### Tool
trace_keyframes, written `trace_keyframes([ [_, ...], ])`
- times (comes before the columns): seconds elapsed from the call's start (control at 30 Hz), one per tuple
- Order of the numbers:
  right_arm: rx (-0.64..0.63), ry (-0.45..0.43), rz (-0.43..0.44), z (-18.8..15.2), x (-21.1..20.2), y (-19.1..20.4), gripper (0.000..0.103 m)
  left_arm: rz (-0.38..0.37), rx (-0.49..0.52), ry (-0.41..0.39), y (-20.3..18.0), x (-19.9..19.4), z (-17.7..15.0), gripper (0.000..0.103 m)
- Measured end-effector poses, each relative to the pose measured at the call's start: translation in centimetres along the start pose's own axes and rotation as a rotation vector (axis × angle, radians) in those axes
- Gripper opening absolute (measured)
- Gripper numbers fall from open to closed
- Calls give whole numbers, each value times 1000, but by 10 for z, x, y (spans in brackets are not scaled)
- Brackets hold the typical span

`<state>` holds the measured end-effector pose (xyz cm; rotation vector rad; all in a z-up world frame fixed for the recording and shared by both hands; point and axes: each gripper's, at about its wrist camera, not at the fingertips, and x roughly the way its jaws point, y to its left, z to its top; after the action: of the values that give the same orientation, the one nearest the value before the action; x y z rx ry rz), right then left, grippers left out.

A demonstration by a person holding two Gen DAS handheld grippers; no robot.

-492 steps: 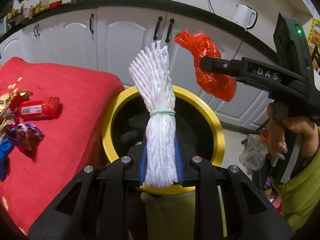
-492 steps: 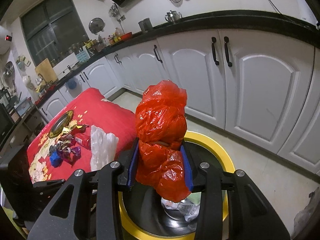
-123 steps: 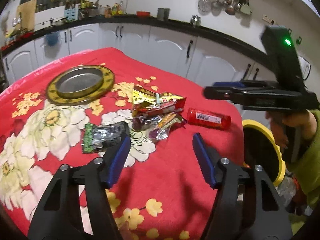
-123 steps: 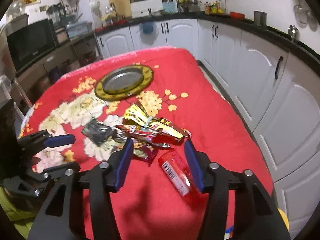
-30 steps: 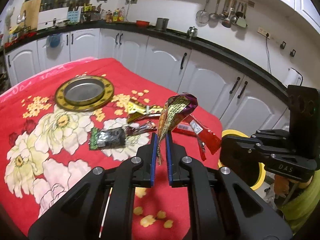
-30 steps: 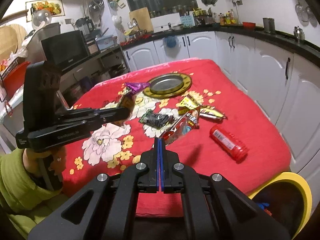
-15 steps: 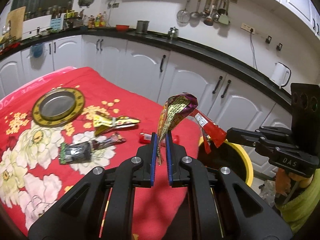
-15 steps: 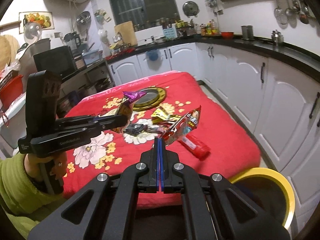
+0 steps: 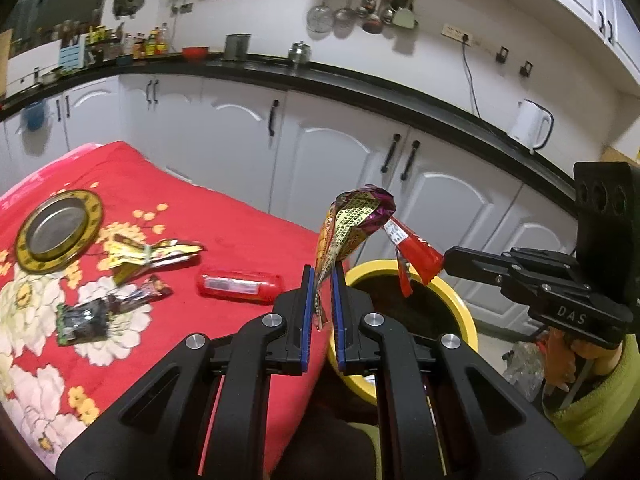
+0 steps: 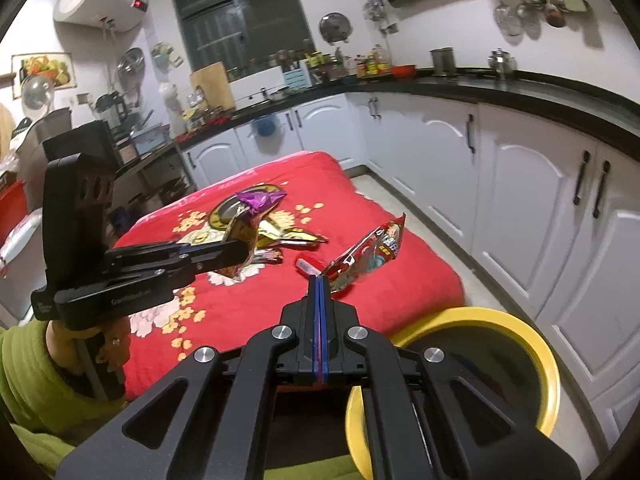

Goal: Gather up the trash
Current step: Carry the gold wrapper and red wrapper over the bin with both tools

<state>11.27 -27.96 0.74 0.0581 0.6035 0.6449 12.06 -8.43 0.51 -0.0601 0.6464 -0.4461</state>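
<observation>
My left gripper (image 9: 321, 280) is shut on a purple and gold snack wrapper (image 9: 352, 224) that stands up from its blue pads, just left of the yellow-rimmed bin (image 9: 460, 300). My right gripper (image 10: 319, 280) is shut on a red snack wrapper (image 10: 372, 252); in the left wrist view that red wrapper (image 9: 416, 256) hangs over the bin's opening. The bin (image 10: 532, 344) lies low at the right in the right wrist view. On the red flowered cloth (image 9: 240, 232) lie a red bottle (image 9: 240, 284), a gold wrapper (image 9: 152, 256) and a dark wrapper (image 9: 84, 320).
A gold-rimmed metal plate (image 9: 56, 232) rests at the far left of the cloth. White cabinets (image 9: 332, 160) under a black counter run behind the table and bin. A person's hand (image 9: 560, 360) and green sleeve (image 9: 592, 412) hold the right tool.
Both grippers, each still shut on its wrapper, have swung away from the table's middle toward the yellow bin. The red wrapper now hangs over the bin's mouth.
</observation>
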Motion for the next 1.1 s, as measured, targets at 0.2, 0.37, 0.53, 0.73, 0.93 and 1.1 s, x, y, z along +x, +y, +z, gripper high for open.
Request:
trace_keyframes([
  [0.2, 50, -6, -44, -10, -14, -26, 1, -25, 24, 17, -18, 14, 1, 5],
  [0.37, 84, -9, -79, -21, -26, -46, 1, -50, 45, 42, -35, 30, -1, 5],
  [0.53, 122, -12, -107, -32, -37, -65, 1, -71, 61, 64, -47, 44, -5, 5],
  [0.73, 145, -11, -136, -42, -46, -80, 1, -99, 83, 101, -66, 62, -13, 5],
  [0.93, 174, 6, -154, -54, -50, -94, 1, -123, 106, 139, -81, 79, -22, 5],
  [1.1, 193, 22, -161, -65, -51, -103, 1, -133, 116, 162, -89, 90, -28, 5],
])
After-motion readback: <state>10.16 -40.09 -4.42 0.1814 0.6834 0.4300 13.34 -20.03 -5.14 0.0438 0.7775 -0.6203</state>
